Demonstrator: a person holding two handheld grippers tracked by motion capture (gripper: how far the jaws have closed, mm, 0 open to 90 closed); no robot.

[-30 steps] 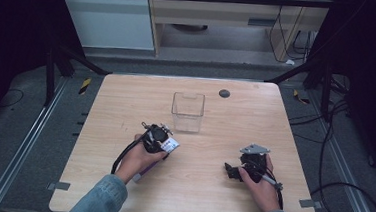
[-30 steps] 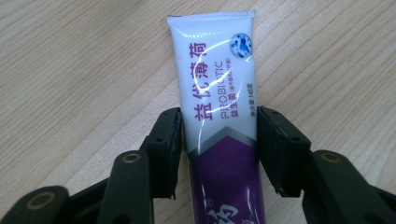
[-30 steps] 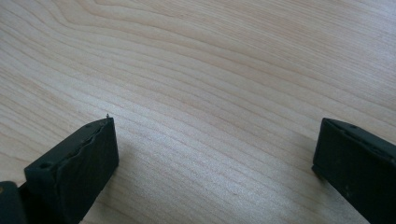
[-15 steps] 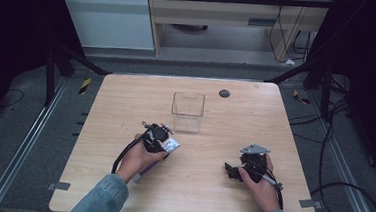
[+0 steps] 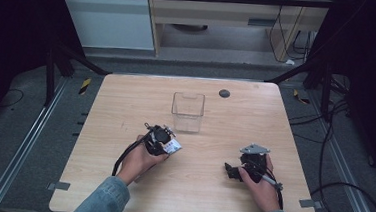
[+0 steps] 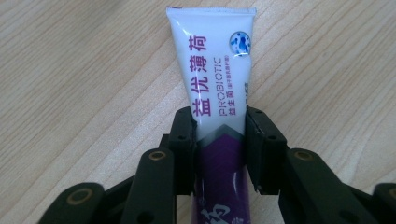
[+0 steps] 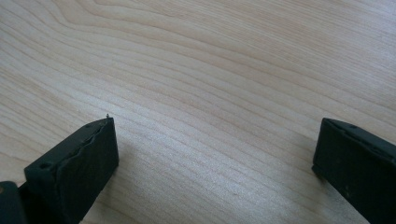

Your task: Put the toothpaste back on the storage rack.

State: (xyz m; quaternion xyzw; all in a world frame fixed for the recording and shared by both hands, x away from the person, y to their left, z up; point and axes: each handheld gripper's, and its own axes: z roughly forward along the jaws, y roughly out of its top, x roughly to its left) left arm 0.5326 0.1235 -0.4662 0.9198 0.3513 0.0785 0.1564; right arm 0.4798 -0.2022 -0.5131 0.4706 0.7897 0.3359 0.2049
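On the white-and-purple toothpaste tube (image 6: pixel 219 93) we read, running lengthwise in purple, the Chinese characters 益优薄荷 — and beside them, in smaller letters, PROBIOTIC. A still finer Chinese line follows that word, too small for us to make out.

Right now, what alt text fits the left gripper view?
The left hand-held gripper has just been closing and now pinches a white and purple tube lying on the light wooden table, its flat crimped end pointing away.
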